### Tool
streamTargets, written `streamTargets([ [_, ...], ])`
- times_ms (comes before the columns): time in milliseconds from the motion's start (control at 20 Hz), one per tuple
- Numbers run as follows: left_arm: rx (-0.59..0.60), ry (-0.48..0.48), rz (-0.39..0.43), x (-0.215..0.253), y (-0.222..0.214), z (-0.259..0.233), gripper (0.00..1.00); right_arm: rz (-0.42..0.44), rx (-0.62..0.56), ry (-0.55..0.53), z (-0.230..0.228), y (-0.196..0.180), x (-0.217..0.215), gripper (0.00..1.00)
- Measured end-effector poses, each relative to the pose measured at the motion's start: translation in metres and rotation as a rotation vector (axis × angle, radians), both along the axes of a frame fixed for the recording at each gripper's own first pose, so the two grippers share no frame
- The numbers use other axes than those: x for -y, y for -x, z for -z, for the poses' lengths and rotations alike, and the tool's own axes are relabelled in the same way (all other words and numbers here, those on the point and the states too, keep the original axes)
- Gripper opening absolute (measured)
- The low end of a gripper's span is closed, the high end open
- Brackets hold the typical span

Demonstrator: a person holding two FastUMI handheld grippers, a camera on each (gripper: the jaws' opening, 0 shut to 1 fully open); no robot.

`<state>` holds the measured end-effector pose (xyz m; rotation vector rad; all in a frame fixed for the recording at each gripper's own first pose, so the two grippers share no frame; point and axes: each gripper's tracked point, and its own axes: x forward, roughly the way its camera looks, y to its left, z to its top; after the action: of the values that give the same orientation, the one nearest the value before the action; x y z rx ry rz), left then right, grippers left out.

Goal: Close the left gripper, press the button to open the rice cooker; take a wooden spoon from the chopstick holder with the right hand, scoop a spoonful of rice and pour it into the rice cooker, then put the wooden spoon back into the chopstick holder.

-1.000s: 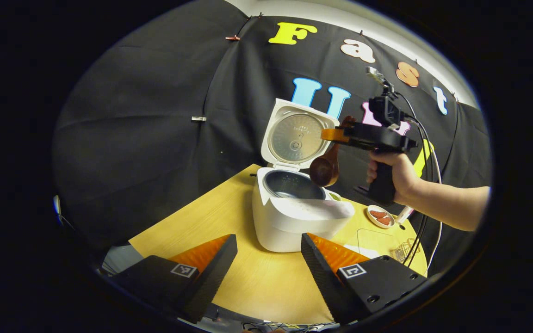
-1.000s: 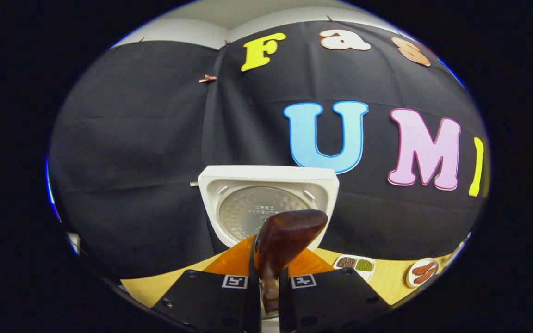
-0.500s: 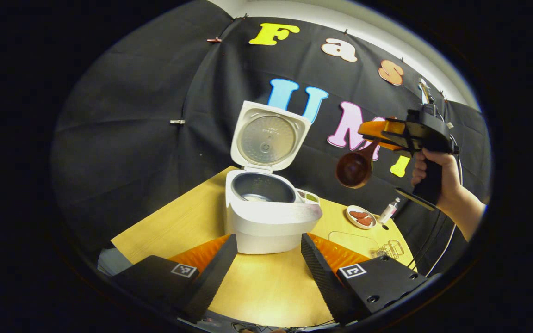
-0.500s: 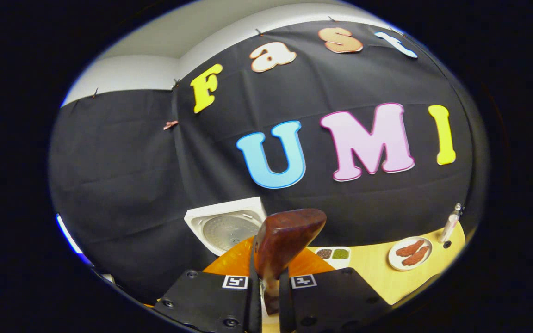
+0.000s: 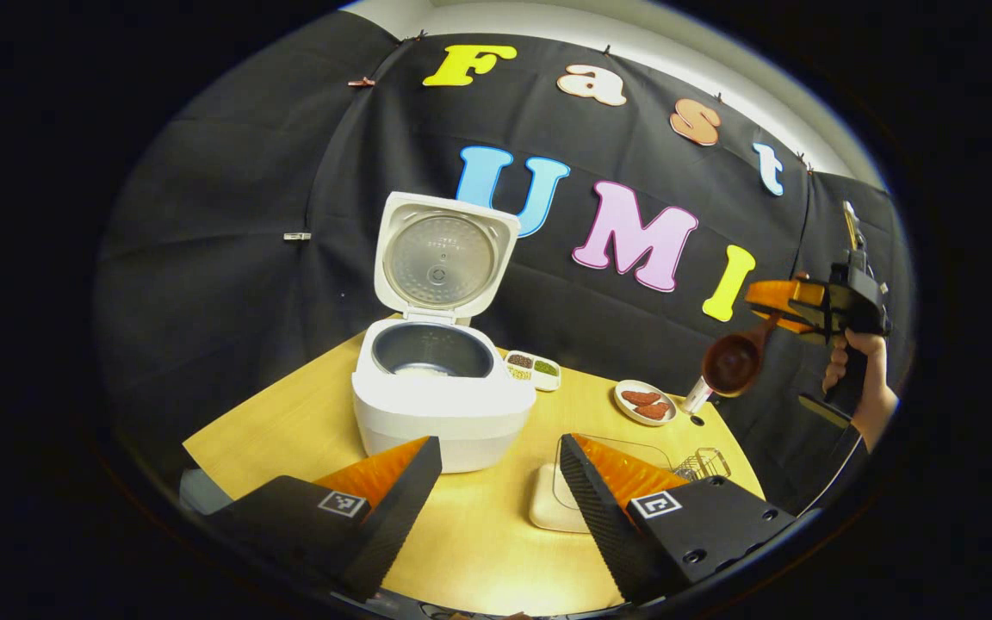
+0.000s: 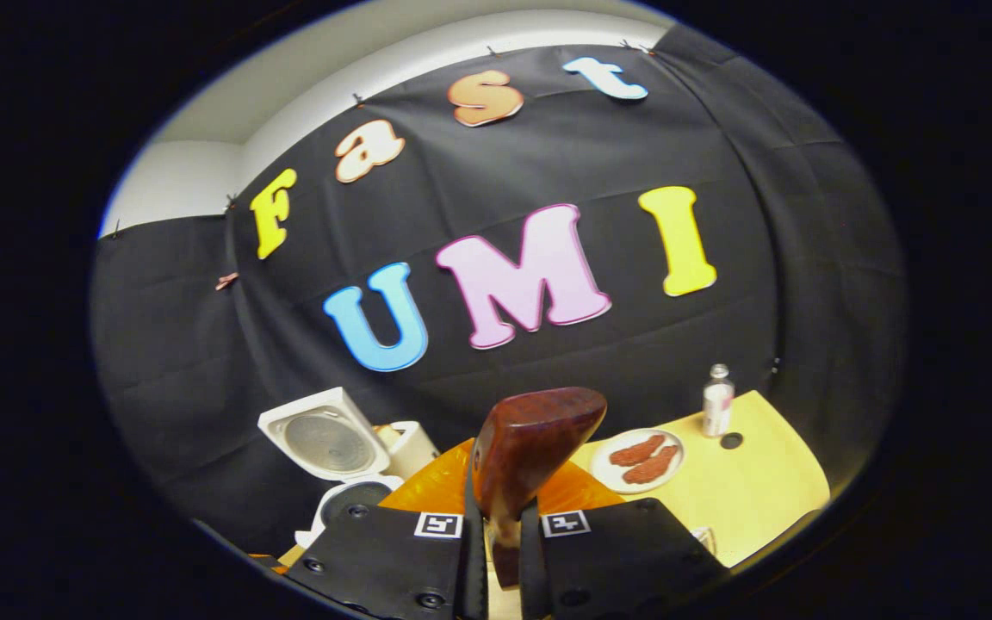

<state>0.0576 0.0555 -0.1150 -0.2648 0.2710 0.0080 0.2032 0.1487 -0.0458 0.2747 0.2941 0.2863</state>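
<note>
The white rice cooker [image 5: 443, 405] stands on the table with its lid [image 5: 442, 258] swung up, and a little rice lies in the inner pot [image 5: 429, 355]. My left gripper [image 5: 500, 491] is open in front of the cooker, holding nothing. Far to the right, a hand holds my right gripper [image 5: 776, 307] in the air, shut on the wooden spoon [image 5: 730, 363], whose bowl hangs down above the table's right end. In the right gripper view the wooden spoon [image 6: 530, 443] sticks up from between the shut fingers of my right gripper [image 6: 496, 542], and the rice cooker [image 6: 332, 448] sits low on the left.
A wire chopstick holder [image 5: 701, 463] stands near the table's right edge, beside a clear box on a beige tray [image 5: 548, 510]. A small grain dish [image 5: 533, 368], a plate of sausages [image 5: 644, 402] and a small bottle [image 5: 696, 396] lie behind. The wooden table [image 6: 763, 482] ends close on the right.
My right gripper has carried the spoon from above the open cooker off to the right and lower. The left gripper's view has swung right; it stays open.
</note>
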Motion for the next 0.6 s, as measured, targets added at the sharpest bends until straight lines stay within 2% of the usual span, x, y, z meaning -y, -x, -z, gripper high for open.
streamTargets([
  [150, -0.001, -0.022, -0.022, 0.015, -0.002, -0.003, 0.96, 0.078, -0.03, 0.03, 0.027, -0.006, 0.058, 0.18],
  [300, -0.005, -0.028, -0.052, 0.028, 0.0, -0.008, 0.96, 0.15, -0.085, 0.014, 0.063, -0.009, 0.103, 0.19],
  [550, -0.007, -0.055, -0.105, 0.042, 0.006, -0.016, 0.96, 0.21, -0.187, -0.006, 0.133, -0.02, 0.142, 0.18],
  [600, -0.01, -0.062, -0.117, 0.044, 0.009, -0.018, 0.96, 0.212, -0.207, 0.002, 0.148, -0.022, 0.145, 0.14],
])
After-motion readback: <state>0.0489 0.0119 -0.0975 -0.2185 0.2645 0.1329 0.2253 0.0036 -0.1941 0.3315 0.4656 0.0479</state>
